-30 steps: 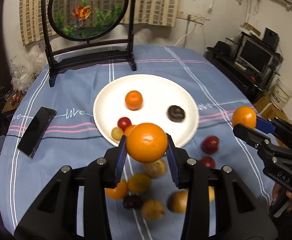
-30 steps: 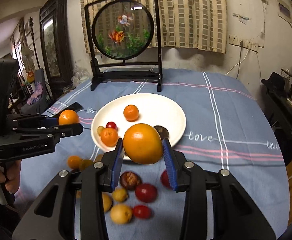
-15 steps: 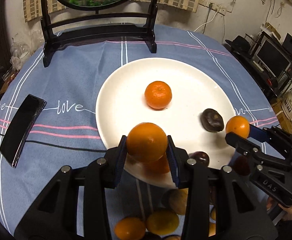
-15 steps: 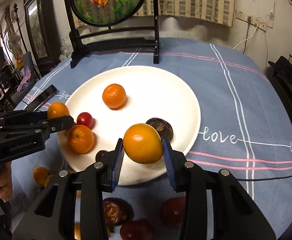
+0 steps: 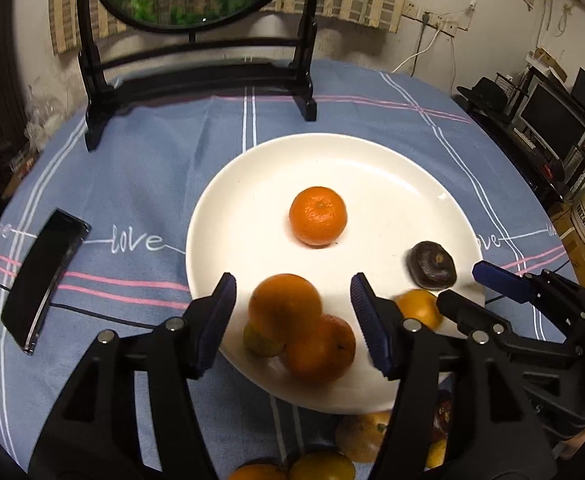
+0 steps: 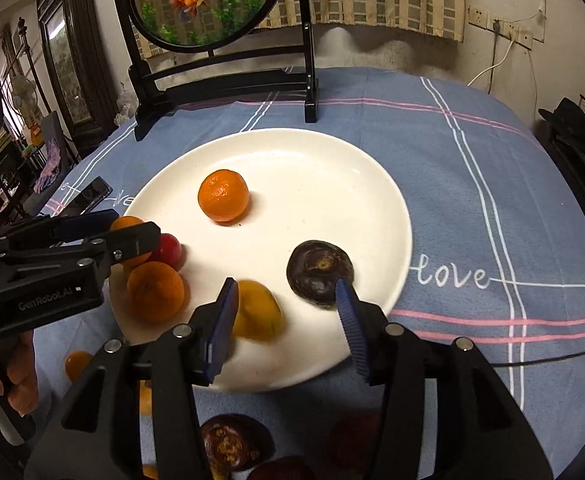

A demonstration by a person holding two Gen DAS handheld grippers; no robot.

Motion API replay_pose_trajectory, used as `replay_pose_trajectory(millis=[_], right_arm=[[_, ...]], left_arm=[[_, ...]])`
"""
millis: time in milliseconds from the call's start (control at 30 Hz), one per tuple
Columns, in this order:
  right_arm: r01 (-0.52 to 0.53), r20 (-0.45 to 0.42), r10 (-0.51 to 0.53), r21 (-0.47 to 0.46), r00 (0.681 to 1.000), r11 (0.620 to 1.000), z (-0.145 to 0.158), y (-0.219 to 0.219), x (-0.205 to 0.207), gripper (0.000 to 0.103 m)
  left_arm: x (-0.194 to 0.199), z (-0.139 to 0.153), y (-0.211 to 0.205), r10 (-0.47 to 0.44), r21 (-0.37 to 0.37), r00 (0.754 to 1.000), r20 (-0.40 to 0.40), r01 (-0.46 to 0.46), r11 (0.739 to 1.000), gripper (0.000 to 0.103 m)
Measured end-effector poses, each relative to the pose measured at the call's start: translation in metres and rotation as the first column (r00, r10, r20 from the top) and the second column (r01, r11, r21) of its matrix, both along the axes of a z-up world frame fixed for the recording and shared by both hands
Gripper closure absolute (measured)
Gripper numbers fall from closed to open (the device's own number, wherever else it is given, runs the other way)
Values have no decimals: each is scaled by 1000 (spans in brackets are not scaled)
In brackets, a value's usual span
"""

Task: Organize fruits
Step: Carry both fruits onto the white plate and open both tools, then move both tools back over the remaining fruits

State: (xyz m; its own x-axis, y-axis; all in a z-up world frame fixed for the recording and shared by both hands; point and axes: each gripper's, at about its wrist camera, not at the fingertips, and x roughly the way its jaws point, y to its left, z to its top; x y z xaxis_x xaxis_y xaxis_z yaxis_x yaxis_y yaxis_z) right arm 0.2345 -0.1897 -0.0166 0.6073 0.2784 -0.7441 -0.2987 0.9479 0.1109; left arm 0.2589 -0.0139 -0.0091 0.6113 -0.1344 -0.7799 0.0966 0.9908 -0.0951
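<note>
Both oranges have dropped from my grippers onto the white plate (image 5: pixel 372 152). My left gripper (image 5: pixel 294 320) and right gripper (image 6: pixel 286 320) are opening, gripping nothing.

A plate (image 5: pixel 372 168) sits on the table before the framed screen (image 5: pixel 196 76). A phone (image 5: pixel 44 276) lies left of the plate; loose fruit (image 5: pixel 362 436) lies just in front of it.
</note>
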Motion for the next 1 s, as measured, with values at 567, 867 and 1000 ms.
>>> replay_pose_trajectory(millis=[567,867,1000], right_arm=[[37,66,-39,24,997,999,20,-36,-82,34],[69,46,-73,83,996,994,12,-54,-130,33],[78,21,-81,110,996,991,1,-58,-149,32]], left_arm=[[-77,38,4,33,22,995,90,-35,999,19],[-135,30,8,31,14,996,79,-32,999,16],[-159,22,6,20,10,998,67,-20,1000,15]])
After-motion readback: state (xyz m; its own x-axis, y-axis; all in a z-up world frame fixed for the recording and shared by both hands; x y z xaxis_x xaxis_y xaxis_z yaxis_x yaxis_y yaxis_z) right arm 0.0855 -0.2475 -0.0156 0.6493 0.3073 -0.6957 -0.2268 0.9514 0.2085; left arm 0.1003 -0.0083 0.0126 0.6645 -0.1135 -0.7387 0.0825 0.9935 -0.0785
